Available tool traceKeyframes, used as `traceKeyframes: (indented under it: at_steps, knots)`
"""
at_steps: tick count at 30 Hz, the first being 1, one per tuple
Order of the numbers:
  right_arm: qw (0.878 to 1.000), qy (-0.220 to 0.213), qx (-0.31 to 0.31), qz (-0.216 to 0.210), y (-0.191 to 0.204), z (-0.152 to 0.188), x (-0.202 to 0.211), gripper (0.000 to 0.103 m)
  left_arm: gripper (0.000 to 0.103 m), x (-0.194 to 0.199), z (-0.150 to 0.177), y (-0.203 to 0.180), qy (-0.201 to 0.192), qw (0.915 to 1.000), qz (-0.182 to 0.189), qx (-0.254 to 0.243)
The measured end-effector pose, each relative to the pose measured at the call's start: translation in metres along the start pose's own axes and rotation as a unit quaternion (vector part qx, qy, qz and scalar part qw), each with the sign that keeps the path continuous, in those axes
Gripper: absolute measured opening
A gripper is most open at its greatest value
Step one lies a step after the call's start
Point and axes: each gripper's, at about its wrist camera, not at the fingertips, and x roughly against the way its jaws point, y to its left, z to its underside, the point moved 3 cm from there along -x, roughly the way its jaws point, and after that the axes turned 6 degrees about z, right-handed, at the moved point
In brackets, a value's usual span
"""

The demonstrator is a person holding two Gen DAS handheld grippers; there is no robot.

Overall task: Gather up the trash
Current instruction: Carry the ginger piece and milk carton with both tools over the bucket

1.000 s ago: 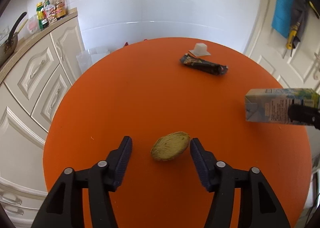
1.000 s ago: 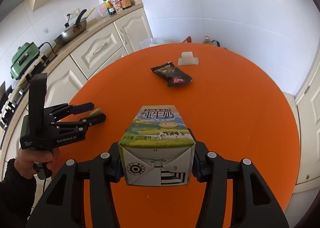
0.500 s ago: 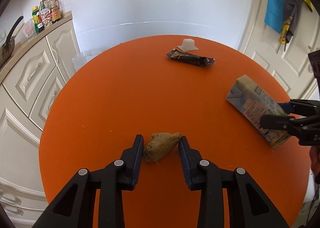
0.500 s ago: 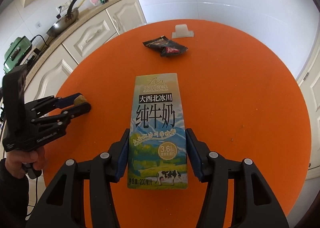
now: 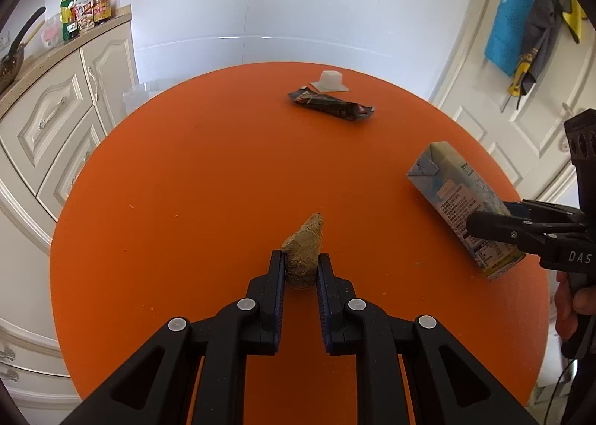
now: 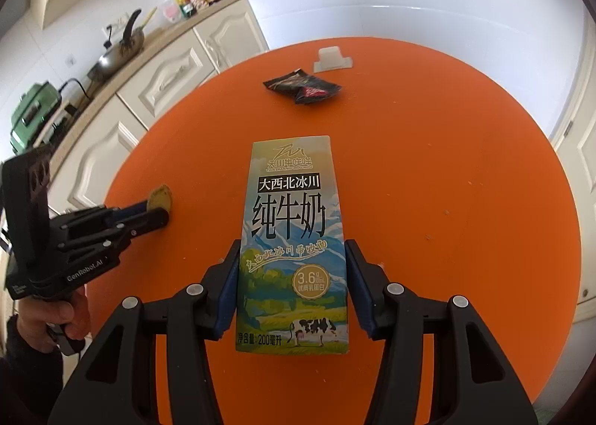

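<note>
A brown, fibrous lump is pinched between the pads of my left gripper, whose jaws are closing on it just over the round orange table. The right wrist view shows the same lump sticking out of the left gripper. My right gripper is shut on a blue-and-green milk carton, printed face up. In the left wrist view the carton hangs tilted at the right in the right gripper. A dark snack wrapper lies at the table's far side.
A small white plastic piece sits behind the wrapper near the far rim. Cream cabinets with bottles and a pan on the counter stand to the left. A white door with hanging cloths is on the right. A person's hand holds each gripper.
The left jaws have come together on the brown lump and squeezed it narrow, and the left gripper has drawn back. The carton has tipped from end-on to face-up in the right gripper.
</note>
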Motion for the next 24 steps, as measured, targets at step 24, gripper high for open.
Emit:
traceKeyframes:
  at_steps: [24]
  knots:
    - [0.972,-0.179,-0.118,0.097,-0.121,0.03,0.195,0.052,0.012,0.056,-0.044,-0.141,-0.096,0.9832,0.095,-0.123]
